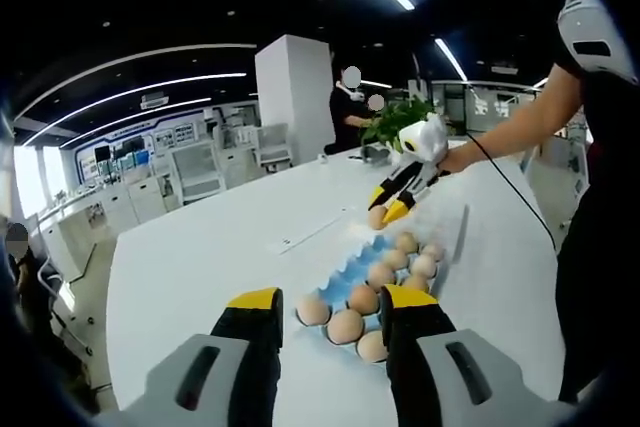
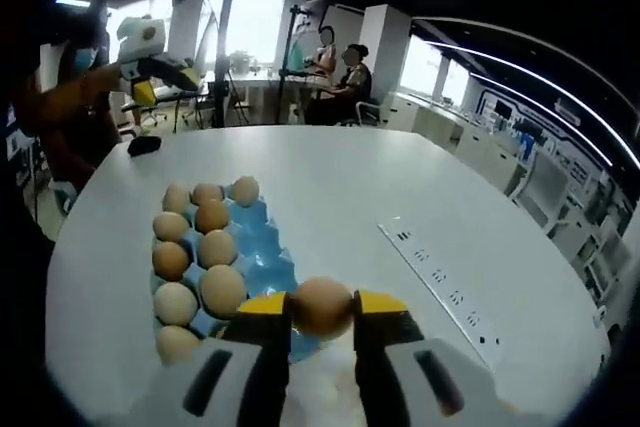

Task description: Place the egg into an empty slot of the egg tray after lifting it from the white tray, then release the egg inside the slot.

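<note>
A: Two tools (image 1: 330, 312) up. The left tool, in the left gripper view, has yellow-tipped jaws spread wide with nothing between them, hovering over the near end of the blue egg tray (image 1: 352, 269).

B: And the right tool (image 2: 322, 309)?

A: Right gripper view, jaws closed onto one egg (image 2: 322, 306), held between the yellow tips at about 6 o'clock, over the near end of the tray (image 2: 262, 247). In the left gripper view that same tool (image 1: 388, 213) comes in at about 1 o'clock, at the far end of the tray, with the egg (image 1: 377, 217) in its tips.

B: Is it touching the tray?

A: Cannot tell.

B: Tray contents?

A: Rows of brown eggs, and some bare blue slots in the right gripper view toward 3 o'clock of the filled rows.

B: Surface?

A: White round table (image 2: 420, 187). A strip of sockets (image 2: 438, 273) is set in it at about 4 o'clock in the right gripper view.

B: Anything else?

A: A green plant (image 1: 392, 119) beyond the far table edge in the left gripper view. Seated people (image 2: 345, 82) at desks at 12 o'clock in the right gripper view. A white pillar (image 1: 293, 97) at about 12 o'clock in the left one.
</note>
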Demonstrator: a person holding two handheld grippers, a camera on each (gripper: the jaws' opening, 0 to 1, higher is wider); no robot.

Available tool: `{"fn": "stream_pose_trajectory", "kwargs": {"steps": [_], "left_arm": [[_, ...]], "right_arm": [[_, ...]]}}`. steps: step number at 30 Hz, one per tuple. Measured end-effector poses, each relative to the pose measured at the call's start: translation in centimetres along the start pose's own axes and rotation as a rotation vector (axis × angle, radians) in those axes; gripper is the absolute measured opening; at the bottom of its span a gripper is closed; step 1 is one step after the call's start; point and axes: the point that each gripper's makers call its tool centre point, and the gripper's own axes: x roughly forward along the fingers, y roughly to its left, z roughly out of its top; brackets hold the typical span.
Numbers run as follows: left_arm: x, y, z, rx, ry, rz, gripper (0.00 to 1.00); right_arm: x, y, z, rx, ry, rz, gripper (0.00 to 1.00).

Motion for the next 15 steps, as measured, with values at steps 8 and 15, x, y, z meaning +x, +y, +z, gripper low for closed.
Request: {"fn": "stream_pose_trajectory", "kwargs": {"steps": [8,15], "left_arm": [[-0.1,0.0,0.1,-0.001,-0.004,0.002,0.39],[-0.3,0.2,0.0,-0.001,-0.003,0.008,0.39]], "right_arm": [[1.8,1.2,1.5,-0.019,-0.02,0.039,0.23],[3.2,2.4,2.7,-0.031,-0.034,0.075,0.23]]}}
